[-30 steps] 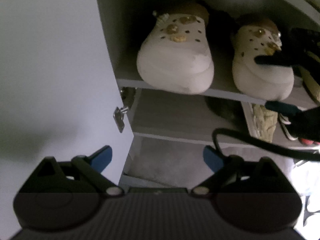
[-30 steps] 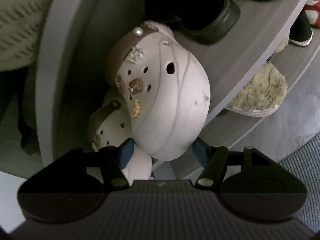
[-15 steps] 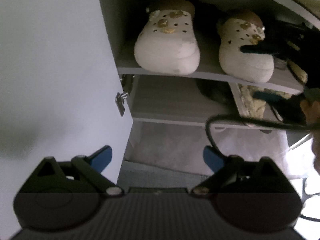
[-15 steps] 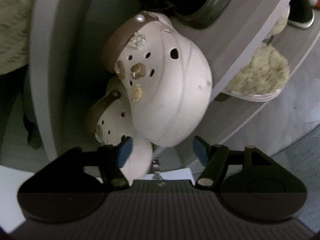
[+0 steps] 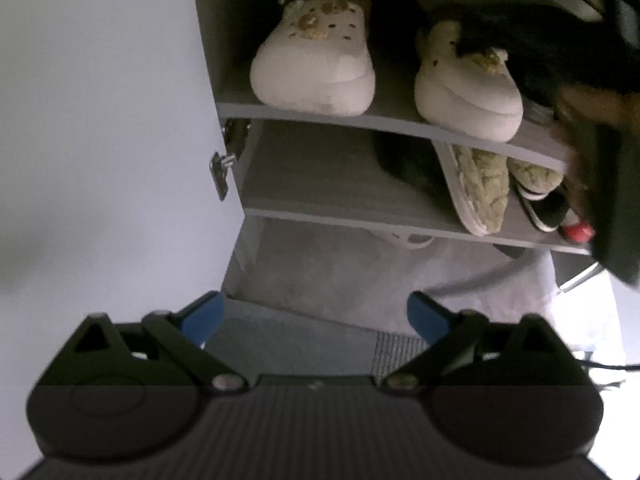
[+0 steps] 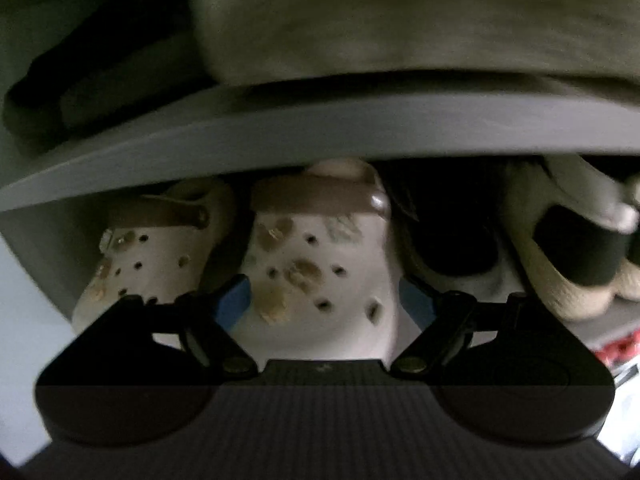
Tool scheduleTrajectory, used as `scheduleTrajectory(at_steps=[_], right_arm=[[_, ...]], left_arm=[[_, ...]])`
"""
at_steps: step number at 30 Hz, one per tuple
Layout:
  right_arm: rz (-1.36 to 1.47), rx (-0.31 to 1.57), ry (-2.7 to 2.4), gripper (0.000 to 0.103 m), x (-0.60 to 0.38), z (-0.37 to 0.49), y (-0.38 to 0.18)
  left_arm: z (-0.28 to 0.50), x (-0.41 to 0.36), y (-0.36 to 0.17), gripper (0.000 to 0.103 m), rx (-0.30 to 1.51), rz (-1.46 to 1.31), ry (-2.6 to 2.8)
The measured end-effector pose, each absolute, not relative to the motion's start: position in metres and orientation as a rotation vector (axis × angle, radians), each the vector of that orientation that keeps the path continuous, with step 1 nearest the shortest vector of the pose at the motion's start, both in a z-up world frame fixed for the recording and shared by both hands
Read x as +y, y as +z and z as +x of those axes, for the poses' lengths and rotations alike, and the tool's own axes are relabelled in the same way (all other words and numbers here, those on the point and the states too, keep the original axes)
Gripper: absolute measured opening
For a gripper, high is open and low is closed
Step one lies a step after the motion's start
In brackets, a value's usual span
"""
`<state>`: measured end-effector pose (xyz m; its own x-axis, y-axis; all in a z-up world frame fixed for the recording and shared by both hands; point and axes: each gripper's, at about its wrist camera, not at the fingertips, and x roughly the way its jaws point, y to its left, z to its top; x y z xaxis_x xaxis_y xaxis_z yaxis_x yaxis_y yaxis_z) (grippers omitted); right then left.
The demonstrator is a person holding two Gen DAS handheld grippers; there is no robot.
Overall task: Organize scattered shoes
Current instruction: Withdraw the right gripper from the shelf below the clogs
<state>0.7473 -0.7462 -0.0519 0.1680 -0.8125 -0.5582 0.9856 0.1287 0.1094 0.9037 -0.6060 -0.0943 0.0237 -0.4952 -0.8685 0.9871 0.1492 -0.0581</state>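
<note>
White clogs: pair, left clog (image 5: 314,64) and right clog (image 6: 316,268), side by side on grey shelf (image 5: 304,113).
Right gripper (image 6: 326,300): fingers apart, flanking right clog.
Left gripper (image 5: 316,314): apart, empty.

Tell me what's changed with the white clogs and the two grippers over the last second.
The right gripper rolled from sideways to level with the shelf and opened wider around the right clog, whose toe sits between the spread fingers without clear pressing. The left gripper backed away, so the shelves look smaller. Unchanged: both clogs rest side by side on the shelf, left clog untouched, left gripper open and empty.
</note>
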Motion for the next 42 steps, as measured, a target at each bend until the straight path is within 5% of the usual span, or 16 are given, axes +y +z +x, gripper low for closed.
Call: scheduleTrajectory(at_steps=[9, 33, 42], right_arm=[[0.387, 0.506, -1.501, 0.095, -0.771, 0.784, -0.069], [0.386, 0.432, -1.384, 0.09, -0.773, 0.785, -0.067], [0.343, 0.422, -1.392, 0.091, -0.69, 0.727, -0.035]], left_arm=[[0.912, -0.592, -0.095, 0.099, 0.938, 0.728, -1.333], [0.916, -0.587, -0.078, 0.099, 0.912, 0.73, -1.362], [0.886, -0.564, -0.042, 0.099, 0.844, 0.826, -1.5]])
